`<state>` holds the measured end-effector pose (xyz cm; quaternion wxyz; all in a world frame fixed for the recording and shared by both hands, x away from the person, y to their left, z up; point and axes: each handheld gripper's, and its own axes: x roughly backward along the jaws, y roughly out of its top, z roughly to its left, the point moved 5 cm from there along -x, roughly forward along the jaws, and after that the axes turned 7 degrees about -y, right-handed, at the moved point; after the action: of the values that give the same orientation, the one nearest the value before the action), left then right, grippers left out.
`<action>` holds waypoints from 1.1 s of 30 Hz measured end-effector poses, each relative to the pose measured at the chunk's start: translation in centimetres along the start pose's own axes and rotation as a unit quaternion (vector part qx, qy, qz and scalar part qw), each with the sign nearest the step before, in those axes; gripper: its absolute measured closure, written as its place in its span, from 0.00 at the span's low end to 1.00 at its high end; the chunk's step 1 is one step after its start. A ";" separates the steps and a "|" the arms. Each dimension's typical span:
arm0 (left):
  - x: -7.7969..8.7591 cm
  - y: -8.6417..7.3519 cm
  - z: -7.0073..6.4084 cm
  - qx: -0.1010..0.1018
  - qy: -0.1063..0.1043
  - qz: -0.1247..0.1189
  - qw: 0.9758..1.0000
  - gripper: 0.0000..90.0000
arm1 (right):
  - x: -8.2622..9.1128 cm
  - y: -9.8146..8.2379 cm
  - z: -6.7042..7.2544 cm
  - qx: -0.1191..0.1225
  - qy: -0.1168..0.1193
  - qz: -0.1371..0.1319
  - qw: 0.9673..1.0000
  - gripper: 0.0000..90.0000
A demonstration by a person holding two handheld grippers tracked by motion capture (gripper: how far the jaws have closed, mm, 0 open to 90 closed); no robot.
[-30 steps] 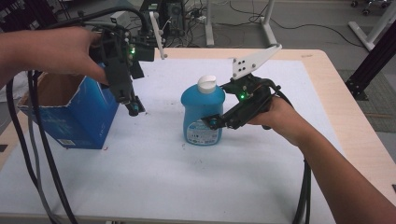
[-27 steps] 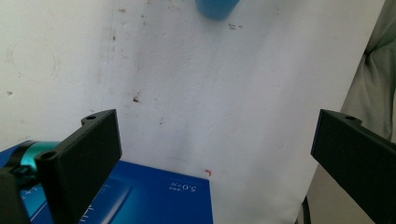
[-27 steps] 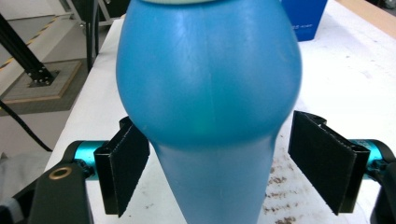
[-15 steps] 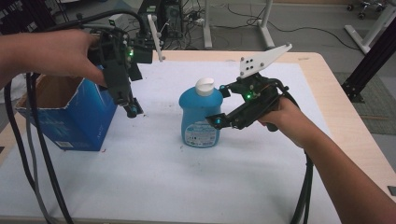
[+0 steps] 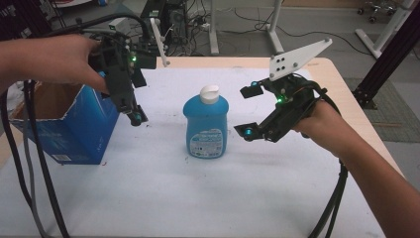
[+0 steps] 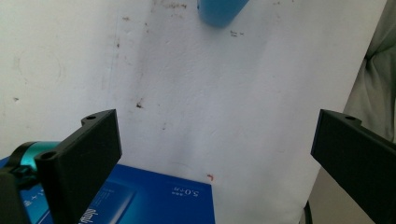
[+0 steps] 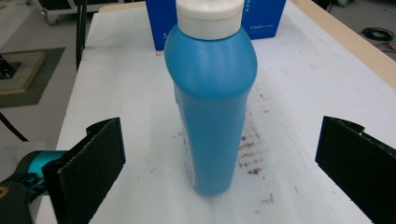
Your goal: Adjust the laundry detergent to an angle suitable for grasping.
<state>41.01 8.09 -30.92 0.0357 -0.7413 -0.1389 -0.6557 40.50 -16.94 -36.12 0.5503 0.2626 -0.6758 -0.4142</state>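
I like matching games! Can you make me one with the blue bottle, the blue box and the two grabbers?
Things:
1. blue plastic bottle with white cap
2. blue cardboard box
3. left gripper
4. right gripper

Places or states:
A. open, beside the box
B. upright at the table's middle
C. open, aimed at the bottle
D. top open, at the table's left edge

Pairs: 1-B, 2-D, 3-A, 4-C

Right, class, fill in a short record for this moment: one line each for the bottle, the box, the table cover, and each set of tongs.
bottle: blue bottle with white cap, upright at mid-table, touched by neither tongs
box: blue box, open top, at the table's left
table cover: white sheet, speckled with stains
left tongs: left tongs open, raised beside the box, holding nothing
right tongs: right tongs open, to the right of the bottle and aimed at it, holding nothing
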 end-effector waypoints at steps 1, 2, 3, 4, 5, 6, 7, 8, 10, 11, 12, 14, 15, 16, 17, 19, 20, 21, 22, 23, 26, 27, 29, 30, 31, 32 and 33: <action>0.0 0.1 0.0 0.000 0.000 0.000 1.000 0.02 | 0.4 0.0 0.1 0.000 0.000 0.005 1.000 0.01; 0.0 0.1 0.0 0.001 -0.001 -0.001 1.000 0.02 | 0.8 0.0 0.2 0.000 0.001 0.014 1.000 0.01; 0.1 0.2 0.1 -0.001 -0.001 -0.001 1.000 0.02 | 1.1 -0.1 0.3 0.001 -0.001 0.023 1.000 0.01; 0.1 0.3 0.1 -0.002 0.000 -0.001 1.000 0.02 | 1.5 -0.1 0.4 0.003 -0.003 0.032 0.999 0.01; 0.1 0.4 0.1 -0.003 -0.001 -0.001 1.000 0.02 | 1.9 -0.2 0.5 0.003 -0.006 0.043 0.999 0.01; 0.1 0.4 0.1 -0.003 -0.001 -0.001 1.000 0.02 | 1.9 -0.2 0.5 0.003 -0.006 0.043 0.999 0.01; 0.1 0.6 0.2 -0.003 0.000 -0.004 1.000 0.02 | 2.3 -0.3 0.6 -0.002 -0.010 0.054 0.998 0.01; 0.2 0.6 0.3 -0.004 0.000 -0.004 1.000 0.02 | 3.0 -0.4 0.6 -0.013 -0.018 0.069 0.997 0.01; 0.1 0.8 0.3 -0.004 -0.001 -0.006 1.000 0.02 | 3.7 -0.6 0.8 -0.025 -0.016 0.087 0.996 0.01; 0.2 0.8 0.3 -0.005 -0.001 -0.005 1.000 0.02 | 4.1 -0.7 0.9 -0.032 -0.012 0.097 0.995 0.01; 0.1 0.9 0.3 -0.006 -0.001 -0.006 1.000 0.02 | 4.4 -0.9 1.0 -0.034 -0.009 0.106 0.994 0.01; 0.2 1.0 0.3 -0.005 -0.001 -0.007 1.000 0.02 | 5.0 -1.2 1.2 -0.041 -0.015 0.134 0.990 0.01; 0.2 1.1 0.4 -0.008 0.000 -0.007 1.000 0.02 | 5.3 -1.4 1.2 -0.041 -0.022 0.149 0.988 0.01; 0.2 1.2 0.3 -0.006 -0.001 -0.008 1.000 0.02 | 5.5 -1.6 1.2 -0.044 -0.029 0.162 0.985 0.01; 0.2 1.2 0.4 -0.007 -0.001 -0.008 1.000 0.02 | 5.8 -1.7 1.2 -0.048 -0.030 0.172 0.983 0.01; 0.3 1.4 0.4 -0.007 0.000 -0.009 1.000 0.02 | 6.4 -1.7 1.3 -0.056 -0.032 0.189 0.980 0.01; 0.3 1.4 0.4 -0.008 -0.001 -0.010 1.000 0.02 | 6.7 -1.7 1.3 -0.056 -0.032 0.196 0.979 0.01; 0.3 1.5 0.5 -0.010 0.001 -0.010 1.000 0.02 | 7.0 -1.6 1.4 -0.056 -0.031 0.204 0.977 0.01; 0.4 1.6 0.5 -0.010 0.001 -0.010 1.000 0.02 | 7.3 -1.6 1.4 -0.058 -0.032 0.210 0.976 0.01; 0.4 1.7 0.6 -0.011 0.001 -0.011 1.000 0.02 | 7.5 -1.5 1.4 -0.057 -0.033 0.214 0.975 0.01; 0.6 1.9 0.8 -0.012 0.002 -0.012 1.000 0.02 | 8.1 -1.5 1.6 -0.058 -0.035 0.235 0.970 0.01; 0.7 2.0 0.9 -0.013 0.003 -0.014 1.000 0.02 | 8.3 -1.5 1.6 -0.056 -0.035 0.241 0.968 0.01; 1.0 2.3 1.1 -0.015 0.006 -0.015 1.000 0.02 | 8.5 -1.4 1.7 -0.056 -0.038 0.250 0.966 0.01; 1.1 2.4 1.3 -0.015 0.007 -0.014 1.000 0.02 | 8.6 -1.4 1.8 -0.056 -0.040 0.254 0.965 0.01; 1.2 2.5 1.4 -0.016 0.009 -0.014 1.000 0.02 | 8.7 -1.4 1.8 -0.057 -0.038 0.257 0.964 0.01; 1.3 2.7 1.6 -0.016 0.010 -0.015 1.000 0.02 | 8.7 -1.3 1.9 -0.056 -0.037 0.259 0.964 0.01; 1.4 2.8 1.7 -0.018 0.011 -0.017 1.000 0.02 | 8.8 -1.3 1.9 -0.053 -0.038 0.260 0.963 0.01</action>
<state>43.53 6.02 -29.43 0.0129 -0.7320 -0.1397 -0.6667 36.26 -24.18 -32.69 0.6258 0.0326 -0.7185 -0.3018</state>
